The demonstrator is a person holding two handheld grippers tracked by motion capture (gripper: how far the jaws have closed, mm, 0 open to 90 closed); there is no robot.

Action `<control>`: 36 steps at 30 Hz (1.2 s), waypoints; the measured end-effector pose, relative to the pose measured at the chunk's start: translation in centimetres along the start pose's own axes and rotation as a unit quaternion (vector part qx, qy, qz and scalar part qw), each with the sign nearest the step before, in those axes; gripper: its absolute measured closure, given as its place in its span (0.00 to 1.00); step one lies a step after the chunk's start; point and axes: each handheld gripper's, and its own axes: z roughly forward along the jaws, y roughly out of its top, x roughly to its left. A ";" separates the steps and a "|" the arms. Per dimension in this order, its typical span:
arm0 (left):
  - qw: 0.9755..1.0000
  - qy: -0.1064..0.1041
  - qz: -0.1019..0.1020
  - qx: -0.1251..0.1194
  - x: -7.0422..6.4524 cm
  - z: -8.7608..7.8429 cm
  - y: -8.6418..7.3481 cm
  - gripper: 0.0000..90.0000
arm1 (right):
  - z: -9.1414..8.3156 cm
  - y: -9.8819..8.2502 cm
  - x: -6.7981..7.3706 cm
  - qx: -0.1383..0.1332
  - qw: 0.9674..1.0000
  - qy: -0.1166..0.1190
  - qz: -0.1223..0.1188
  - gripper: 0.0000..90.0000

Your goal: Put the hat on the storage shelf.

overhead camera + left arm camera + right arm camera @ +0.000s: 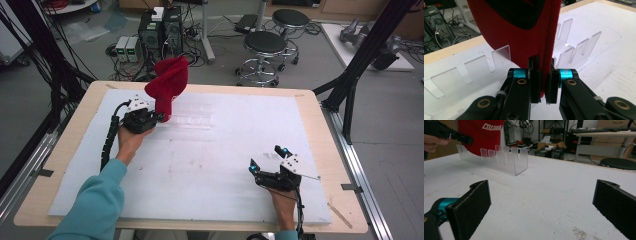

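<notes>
White table (215,170): left gripper (159,118) clamps red cap (167,82) over clear slotted rack (499,158); right gripper (267,159) wide, empty; right gripper view reveals cap lettering.

Lab or workshop: computer towers (160,30) with tangled cables on grey floor, rolling stools (265,47), black metal frame (360,60) round table (310,100), cluttered desks (599,132) behind

The cap (167,82) hangs over the slotted rack (192,116) at the table's (310,102) far left.
</notes>
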 end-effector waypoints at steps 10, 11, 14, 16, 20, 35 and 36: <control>1.000 -0.025 -0.012 0.009 -0.1 0.2 -0.6 0.89 | -0.3 0.1 -0.1 -0.005 1.000 -0.006 -0.001 0.01; 0.999 -0.026 -0.016 0.009 -0.2 0.3 -0.6 0.88 | -0.4 0.1 -0.1 -0.004 1.000 -0.005 -0.002 0.01; 0.999 -0.030 -0.021 0.015 -0.2 0.3 -0.9 0.84 | -0.5 0.1 -0.1 -0.002 1.000 -0.006 -0.001 0.01; 0.999 -0.030 -0.025 0.016 -0.1 0.3 -1.1 0.78 | -0.5 0.0 0.0 0.002 1.000 -0.005 0.001 0.01; 0.999 -0.031 -0.030 0.013 0.0 0.1 -1.1 0.69 | -0.3 0.0 0.0 -0.001 1.000 -0.006 0.003 0.01; 0.996 -0.073 -0.006 -0.049 0.5 -7.1 -2.0 0.19 | -0.6 0.2 -0.2 -0.004 1.000 -0.013 0.013 0.01; 0.996 -0.072 0.003 -0.055 0.5 -8.1 -2.6 0.20 | -0.7 0.2 -0.2 -0.006 1.000 -0.014 0.011 0.01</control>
